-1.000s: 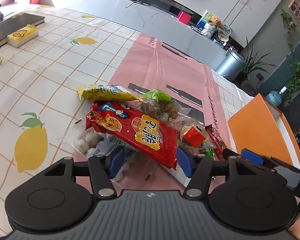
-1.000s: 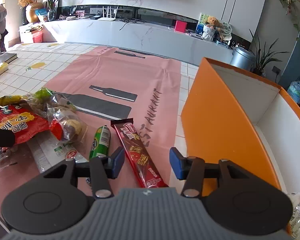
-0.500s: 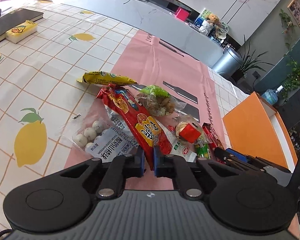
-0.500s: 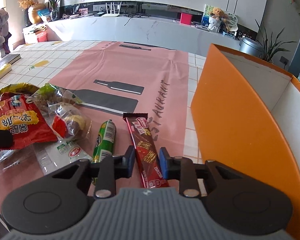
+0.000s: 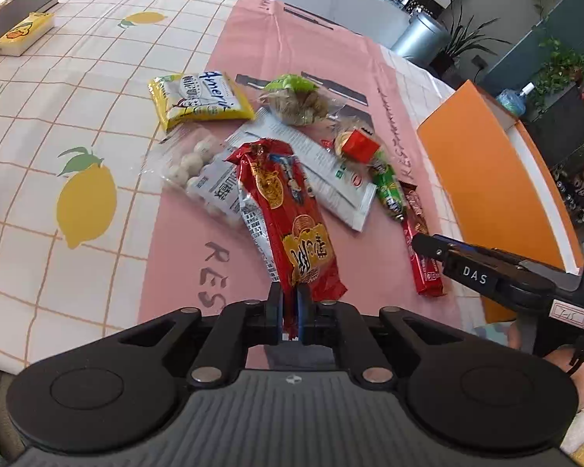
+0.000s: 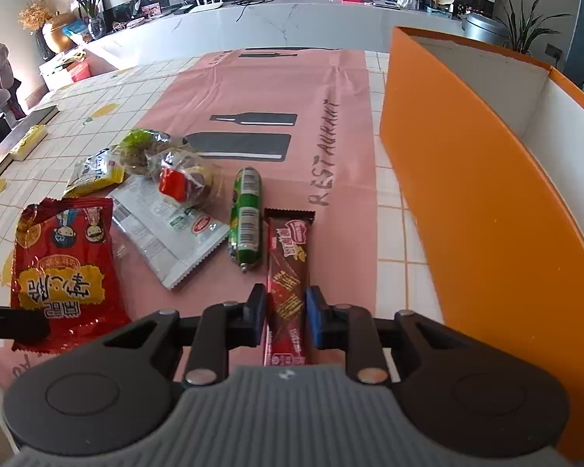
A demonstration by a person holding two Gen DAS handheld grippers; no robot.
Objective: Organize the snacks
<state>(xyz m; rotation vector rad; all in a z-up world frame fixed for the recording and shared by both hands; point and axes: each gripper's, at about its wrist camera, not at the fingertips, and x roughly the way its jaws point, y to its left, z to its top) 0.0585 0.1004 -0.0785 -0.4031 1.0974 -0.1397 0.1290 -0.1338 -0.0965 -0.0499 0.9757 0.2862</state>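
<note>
My left gripper (image 5: 290, 307) is shut on the near edge of a red snack bag (image 5: 292, 218), which is lifted and tilted above the pile. In the right wrist view the same red snack bag (image 6: 64, 268) hangs at the left. My right gripper (image 6: 286, 315) is shut on the near half of a long red-brown wafer bar (image 6: 286, 260) lying on the pink mat. From the left wrist view the wafer bar (image 5: 422, 249) shows under the right gripper's dark fingers (image 5: 432, 245). The orange box (image 6: 467, 194) stands open to the right.
Left on the pink mat (image 6: 276, 89) are a green sausage stick (image 6: 246, 214), a white flat packet (image 6: 167, 233), a clear bag of white balls (image 5: 192, 163), a yellow packet (image 5: 198, 97), and two clear-wrapped pastries (image 6: 163, 159). A book and yellow box (image 5: 23, 33) lie far left.
Both grippers went from open to shut: the left onto the red snack bag, now raised and turned end-on, the right onto the wafer bar. Both cameras tilted further down.
</note>
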